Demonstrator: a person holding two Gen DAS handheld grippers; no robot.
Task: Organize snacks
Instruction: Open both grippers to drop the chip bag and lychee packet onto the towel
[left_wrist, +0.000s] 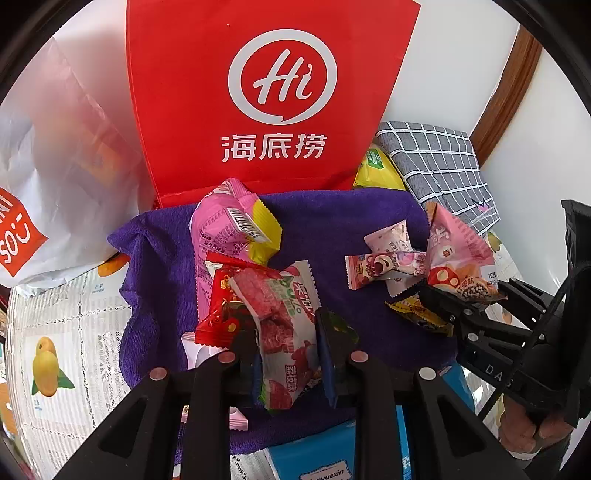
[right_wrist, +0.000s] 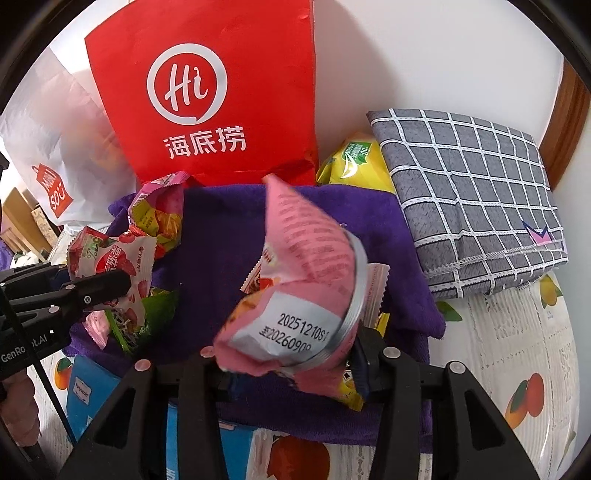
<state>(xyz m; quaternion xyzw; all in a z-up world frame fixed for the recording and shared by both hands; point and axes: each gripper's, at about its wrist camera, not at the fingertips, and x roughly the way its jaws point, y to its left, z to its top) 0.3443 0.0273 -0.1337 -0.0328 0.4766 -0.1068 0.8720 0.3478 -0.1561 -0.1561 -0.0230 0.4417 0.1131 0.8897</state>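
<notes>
We clamp a lychee packet (left_wrist: 286, 332) in the left gripper (left_wrist: 291, 363) and a pink bag (right_wrist: 295, 295) in the right gripper (right_wrist: 291, 363), both raised off the purple towel (left_wrist: 332, 218), probably for sorting.

A: Where do the two views look from?
B: Each sits close behind its own jaws, tilted down at the purple towel (left_wrist: 343, 221), left view from the left, right from the right.
A: Shared ground?
B: Towel, red bag (left_wrist: 258, 92), checked cloth (right_wrist: 472, 192).
</notes>
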